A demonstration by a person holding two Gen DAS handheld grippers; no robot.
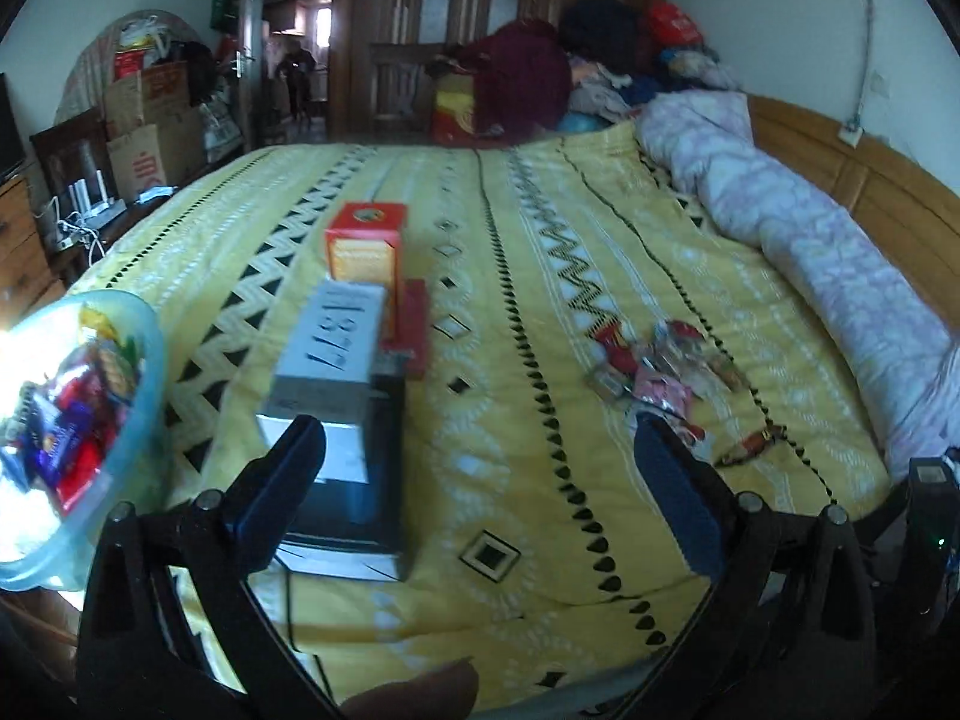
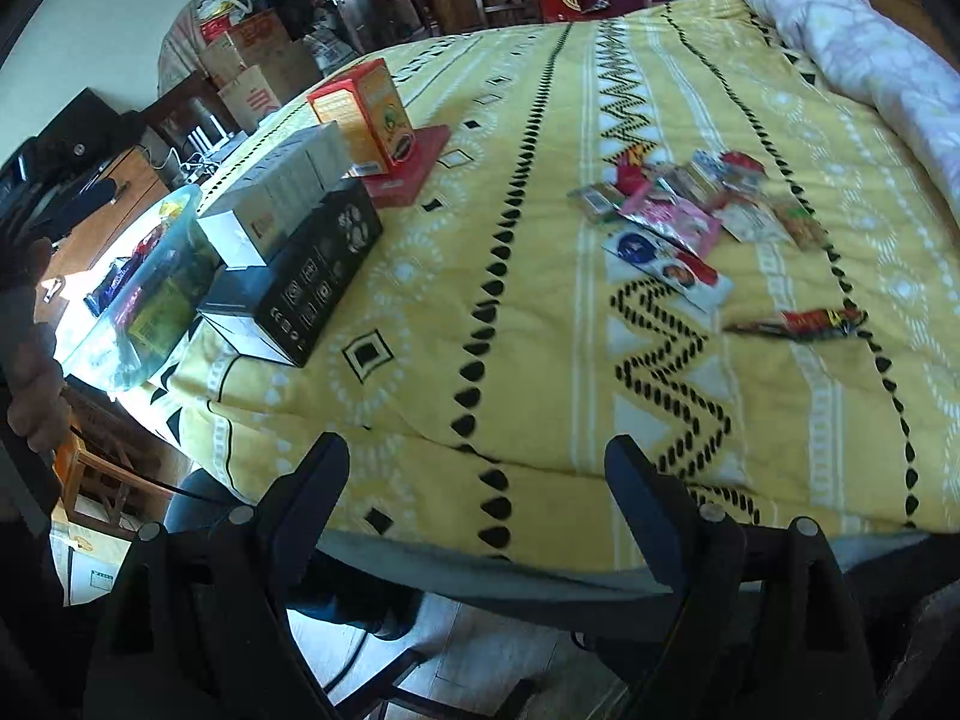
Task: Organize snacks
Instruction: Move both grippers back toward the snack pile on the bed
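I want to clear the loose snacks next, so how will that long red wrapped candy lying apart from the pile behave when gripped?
The long red wrapped candy looks thin with crinkly ends, so it probably weighs little and its wrapper may flex. It lies flat on the soft yellow bedspread, so fingers may press into the fabric. Its glossy wrapper could slip.

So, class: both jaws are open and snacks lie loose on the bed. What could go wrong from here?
1. The clear bowl sits at the bed's edge beside the stacked boxes; a nudge might tip it off.
2. The snack packets overlap, so one grab may drag several.
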